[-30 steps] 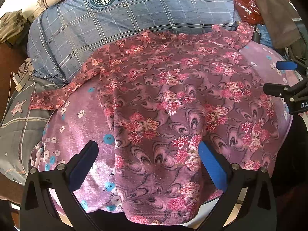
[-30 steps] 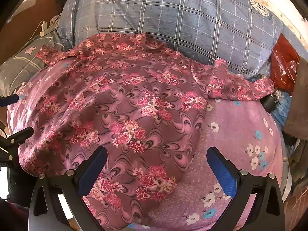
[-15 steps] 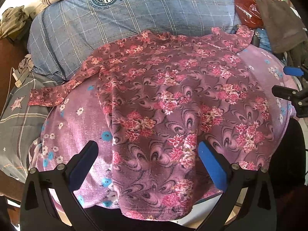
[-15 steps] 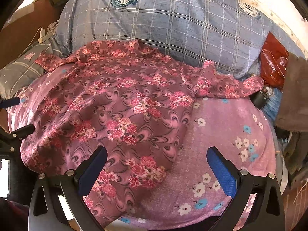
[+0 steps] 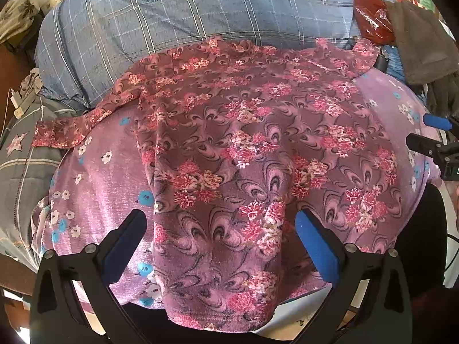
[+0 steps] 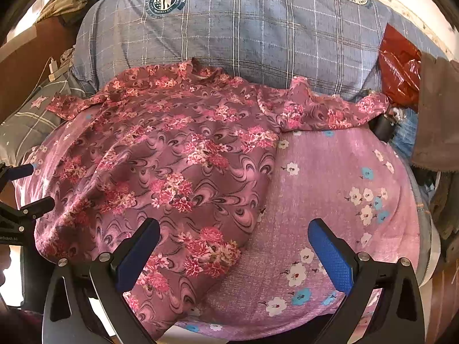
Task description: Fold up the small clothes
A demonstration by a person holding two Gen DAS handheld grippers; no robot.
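A maroon floral top [image 5: 252, 149] [image 6: 172, 166] lies spread flat on a pink flowered cloth [image 5: 97, 172] [image 6: 330, 195], sleeves out to both sides, its hem hanging over the near edge. My left gripper [image 5: 221, 235] hovers open above the hem's left part, holding nothing. My right gripper [image 6: 233, 243] is open too, over the top's right side edge and the pink cloth. Each gripper shows at the other view's edge: the right gripper [image 5: 433, 140], the left gripper [image 6: 20, 200].
A blue plaid pillow [image 5: 178, 20] [image 6: 258, 34] lies behind the top. A red plastic bag [image 5: 370, 20] [image 6: 398, 66] and a brown cloth [image 5: 421, 43] sit at the right. A grey star-print cloth [image 5: 20, 154] lies at the left.
Both grippers have drawn back and risen a little from the top, so more of the pillow and the hem shows. Both stayed open; the top has not moved.
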